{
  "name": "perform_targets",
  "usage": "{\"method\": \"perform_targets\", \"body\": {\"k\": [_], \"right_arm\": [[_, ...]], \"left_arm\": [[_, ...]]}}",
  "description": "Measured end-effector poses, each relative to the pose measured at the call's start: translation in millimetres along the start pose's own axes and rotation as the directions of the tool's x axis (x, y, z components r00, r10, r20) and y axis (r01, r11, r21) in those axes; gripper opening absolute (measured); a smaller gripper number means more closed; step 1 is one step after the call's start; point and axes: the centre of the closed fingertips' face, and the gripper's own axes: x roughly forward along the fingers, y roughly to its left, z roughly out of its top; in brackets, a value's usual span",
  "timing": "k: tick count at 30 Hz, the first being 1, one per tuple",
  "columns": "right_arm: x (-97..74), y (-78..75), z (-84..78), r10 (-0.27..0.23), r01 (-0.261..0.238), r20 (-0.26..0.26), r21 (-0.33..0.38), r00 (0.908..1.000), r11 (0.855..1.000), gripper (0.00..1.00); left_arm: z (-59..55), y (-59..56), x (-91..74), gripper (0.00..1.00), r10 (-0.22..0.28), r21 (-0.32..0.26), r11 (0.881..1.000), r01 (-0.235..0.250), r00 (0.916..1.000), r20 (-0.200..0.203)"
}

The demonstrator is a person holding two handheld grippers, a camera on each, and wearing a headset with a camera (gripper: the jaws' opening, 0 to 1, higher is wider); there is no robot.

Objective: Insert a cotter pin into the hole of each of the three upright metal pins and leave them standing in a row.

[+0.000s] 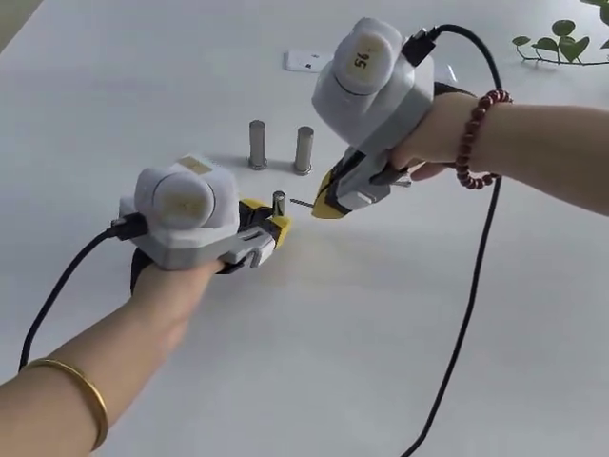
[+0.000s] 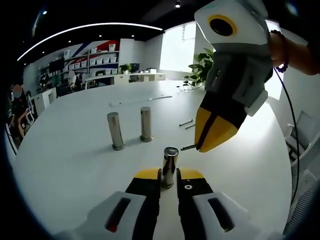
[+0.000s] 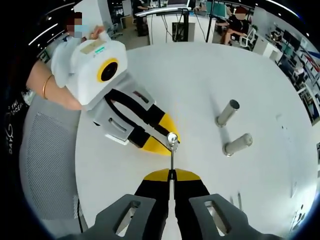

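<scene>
The left tongs grip the near metal pin low on its stiff shaft, upright on the tabletop. The right tongs pinch the cotter pin by its tail, its tip beside that pin's head. The cotter pin looks thin, light and easily bent.

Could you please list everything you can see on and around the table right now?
Table: one, white, under everything.
Metal pins: three, silver, upright; two free side by side, one in the left jaws.
Cotter pin: one, silver, in the right jaws, pointing at the held pin's top.
Card: one, white, beyond the pins.
Plant: one, green, far right edge.
Cables: two, black, trailing from the grippers.
Left gripper: one, white, yellow-tipped, shut on a pin.
Right gripper: one, same colours, shut on the cotter pin.
</scene>
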Motion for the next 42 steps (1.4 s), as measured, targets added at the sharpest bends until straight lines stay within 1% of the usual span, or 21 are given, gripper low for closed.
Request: {"method": "perform_targets", "body": {"k": [7, 11, 16, 21, 27, 30, 35, 40, 42], "right_arm": [[2.4, 2.9, 3.1, 0.001, -0.002, -0.01, -0.023, 0.9999, 1.0, 0.0], [3.8, 2.8, 4.3, -0.003, 0.002, -0.015, -0.03, 0.9999, 1.0, 0.0], [5.9, 0.1, 1.7, -0.01, 0.009, -0.029, -0.044, 0.9995, 0.999, 0.0], [5.1, -0.3, 5.1, -0.011, 0.009, -0.024, -0.046, 0.9997, 0.999, 0.0], [7.3, -0.7, 6.9, -0.018, 0.014, -0.05, -0.079, 0.9986, 0.997, 0.0], [8.2, -0.6, 10.4, -0.021, 0.016, -0.053, -0.092, 0.9984, 0.996, 0.0], [9.0, -1.1, 15.5, -0.034, 0.025, -0.072, -0.13, 0.9968, 0.991, 0.0], [9.6, -1.8, 18.5, -0.041, 0.029, -0.073, -0.15, 0.9965, 0.988, 0.0], [9.9, -2.0, 21.3, -0.034, 0.025, -0.06, -0.147, 0.9976, 0.989, 0.0]], "left_arm": [[-0.9, 0.9, 0.3, 0.08, 0.002, 0.001, 1.0, -0.002, 1.0, 0.006], [-1.3, 0.9, 0.3, 0.07, 0.013, 0.023, 1.0, -0.013, 0.9999, 0.01], [-1.8, 1.5, 0.7, 0.07, 0.016, 0.028, 0.999, -0.017, 0.9998, 0.013], [-2.5, 2.3, 0.7, 0.07, 0.022, 0.038, 0.999, -0.023, 0.9997, 0.014], [-3.4, 2.5, 1.5, 0.07, 0.032, 0.04, 0.999, -0.032, 0.9994, 0.014], [-3.6, 2.8, 1.6, 0.07, 0.037, 0.042, 0.998, -0.038, 0.9992, 0.014], [-4.1, 2.7, 1.9, 0.07, 0.058, 0.036, 0.998, -0.059, 0.9982, 0.017], [-4.3, 3.8, 2.8, 0.07, 0.081, 0.029, 0.996, -0.082, 0.9965, 0.018], [-4.7, 4.1, 3.7, 0.07, 0.096, 0.051, 0.994, -0.097, 0.9953, 0.016]]}}
